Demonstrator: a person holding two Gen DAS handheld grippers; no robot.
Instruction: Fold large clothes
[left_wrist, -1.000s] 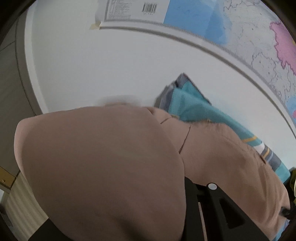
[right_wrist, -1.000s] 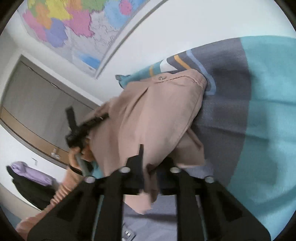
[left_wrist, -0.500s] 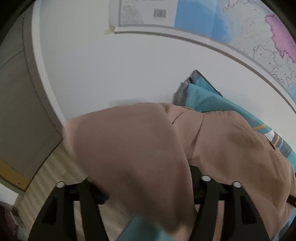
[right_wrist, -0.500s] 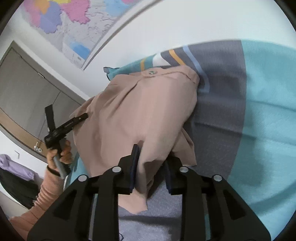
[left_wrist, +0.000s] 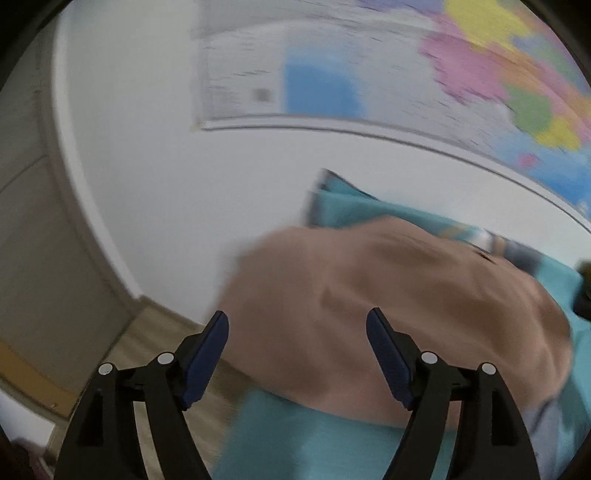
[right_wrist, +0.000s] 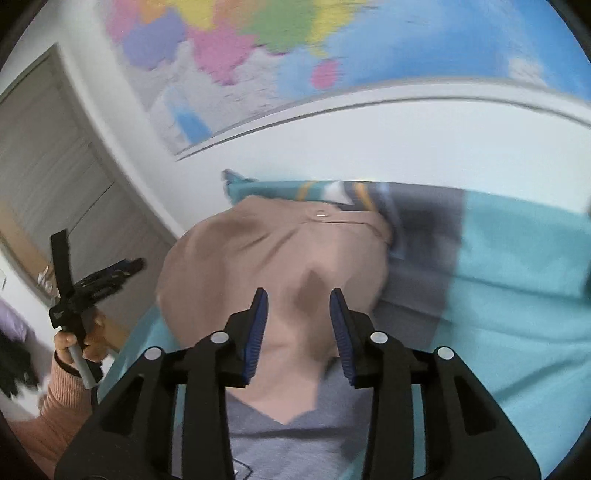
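A tan garment (left_wrist: 388, 295) lies in a loose heap on a teal and grey striped bedspread (left_wrist: 325, 435); it also shows in the right wrist view (right_wrist: 266, 258), with a snap button at its far edge. My left gripper (left_wrist: 297, 325) is open and empty, just in front of the garment's near edge. My right gripper (right_wrist: 298, 301) is open and empty, its fingers above the garment's near side. The left gripper (right_wrist: 129, 267) also shows at the left of the right wrist view, held up in a hand. Both views are blurred.
A white wall (left_wrist: 166, 177) with a colourful map (right_wrist: 258, 44) stands behind the bed. A grey door (right_wrist: 55, 166) and wood floor (left_wrist: 155, 332) lie to the left. The bedspread (right_wrist: 517, 295) stretches to the right.
Both grippers have opened and let go of the tan garment, which has dropped onto the bedspread. Both have pulled back and tilted up.
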